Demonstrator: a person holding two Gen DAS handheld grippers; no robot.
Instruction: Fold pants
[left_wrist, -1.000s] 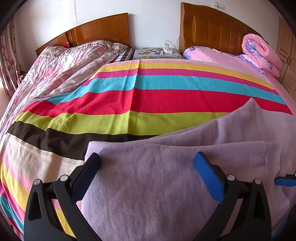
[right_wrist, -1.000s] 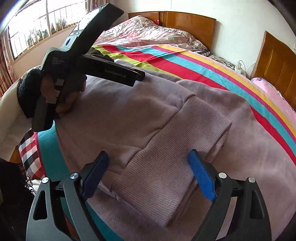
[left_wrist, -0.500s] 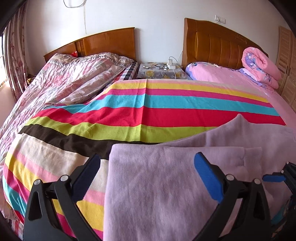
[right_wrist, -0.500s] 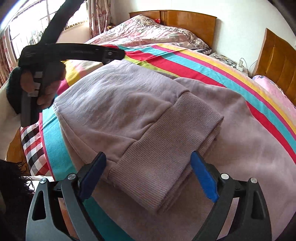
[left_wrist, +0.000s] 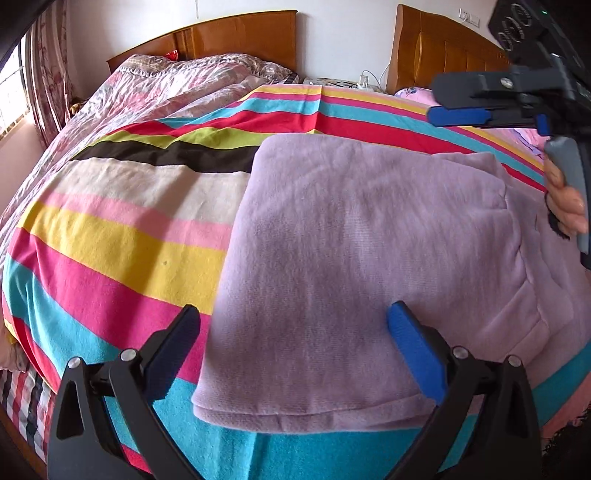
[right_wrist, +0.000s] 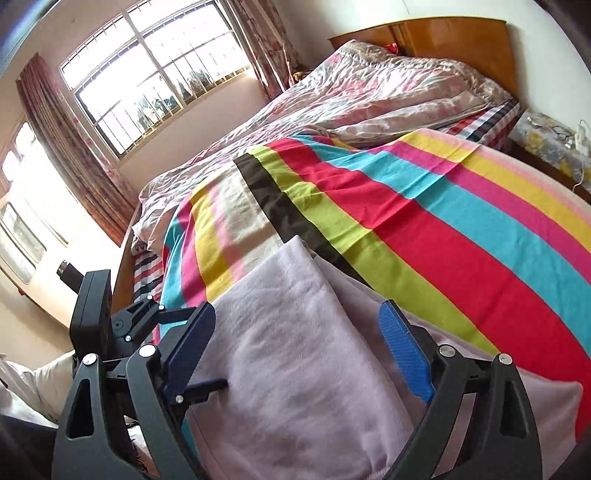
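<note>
The lilac pants (left_wrist: 362, 236) lie folded into a thick rectangle on the striped bedspread (left_wrist: 122, 236), close to the bed's near edge. My left gripper (left_wrist: 295, 326) hovers open over their near hem, with nothing between its fingers. My right gripper (left_wrist: 445, 100) hangs in the air above the pants' far right corner, held by a hand (left_wrist: 567, 206). In the right wrist view the right gripper (right_wrist: 297, 319) is open above the pants (right_wrist: 295, 354), apart from the cloth. The black body of the left tool (right_wrist: 94, 314) shows at that view's left.
A crumpled floral quilt (right_wrist: 369, 92) covers the bed's far left. Wooden headboards (left_wrist: 236, 35) stand against the wall, with a cluttered nightstand (right_wrist: 546, 140) between them. A window with curtains (right_wrist: 155, 66) is to the left. The bed edge (left_wrist: 22, 391) drops off near me.
My right gripper has lifted off the folded waistband and swung up and left, now facing the window. My left gripper has drawn back toward the bed edge, so the pants' near hem shows.
</note>
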